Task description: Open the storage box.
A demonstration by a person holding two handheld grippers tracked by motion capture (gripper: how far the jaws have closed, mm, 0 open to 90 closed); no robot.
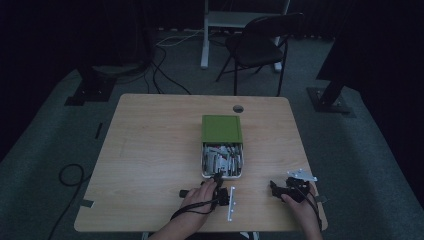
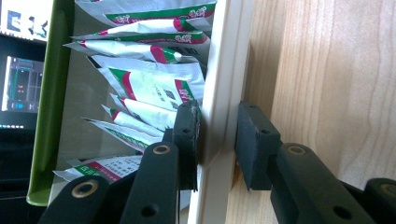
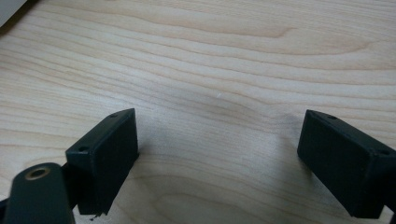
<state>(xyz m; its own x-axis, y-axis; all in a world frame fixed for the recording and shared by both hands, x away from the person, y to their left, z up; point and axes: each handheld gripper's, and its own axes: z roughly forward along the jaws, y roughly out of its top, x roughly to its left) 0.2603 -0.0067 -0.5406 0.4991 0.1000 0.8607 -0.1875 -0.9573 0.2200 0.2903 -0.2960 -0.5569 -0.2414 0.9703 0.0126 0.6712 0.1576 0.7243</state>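
A white box [image 1: 204, 161] stands in the middle of the wooden table [image 1: 150, 150], its green lid [image 1: 221, 128] swung open behind it. Several white sachets [image 2: 154, 84] with red and green print stand packed inside. My left gripper [image 1: 218, 176] is at the box's near edge. In the left gripper view, my left gripper [image 2: 217, 140] straddles the box's cream wall [image 2: 224, 70], with one pad inside among the sachets and one outside, both pressed on it. My right gripper [image 1: 274, 187] rests on the table to the right. Its jaws [image 3: 219, 158] stand wide apart over bare wood.
A cable hole [image 1: 238, 108] lies behind the box near the table's far edge. A black folding chair [image 1: 260, 45] and a white stand [image 1: 205, 35] are on the floor beyond. Lit screens [image 2: 21, 84] show past the green lid.
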